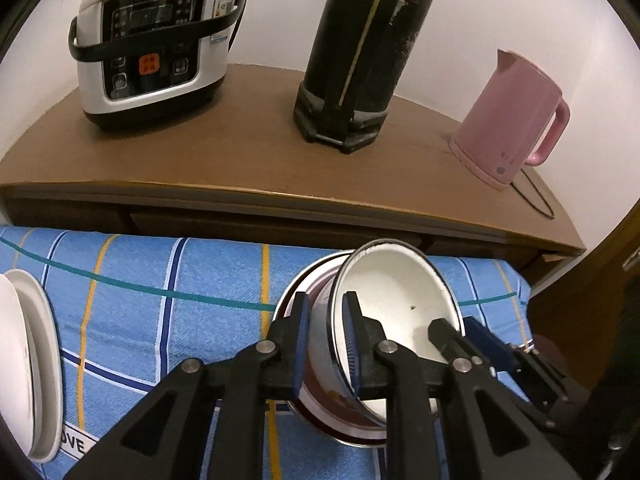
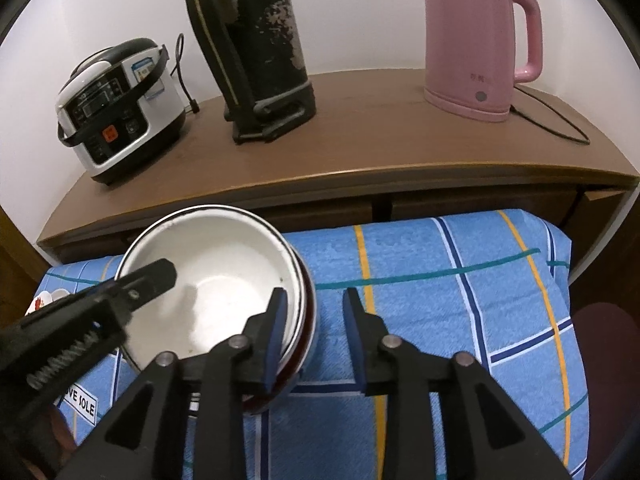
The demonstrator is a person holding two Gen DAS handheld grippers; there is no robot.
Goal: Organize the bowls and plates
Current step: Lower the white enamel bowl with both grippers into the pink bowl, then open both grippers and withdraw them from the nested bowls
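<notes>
1. Brown wooden sideboard [image 1: 248, 160] runs along a pale wall; on it stand a white-and-black rice cooker [image 1: 152, 40], a tall black thermos [image 1: 360, 52] and a pink kettle [image 1: 508, 120], all well apart from one another. A black cord trails from the kettle toward the sideboard's right edge.
2. Just below the sideboard's front edge lies a blue checked cloth [image 1: 160, 312] with yellow, navy and teal lines.
3. White enamel bowl [image 1: 400, 292] sits nested in a dark red bowl [image 1: 320, 396] on the cloth, close to the cloth's far edge, under the sideboard lip.
4. Left gripper [image 1: 326, 340]: fingers straddle the white bowl's near-left rim, one pad inside, one outside. Jaws stand slightly apart; neither pad visibly presses on the rim.
5. Right gripper [image 2: 316, 332]: left pad sits just beside or against the inside of the bowl rim, right pad hangs over bare cloth outside the stack. Jaws clearly parted, gripping nothing.
6. White plates [image 1: 28, 360] are stacked at the cloth's far left edge, well apart from the bowls.
7. Open cloth lies between plates and bowls, and a wide free stretch lies to the right of the bowls, out to the cloth's right edge.
</notes>
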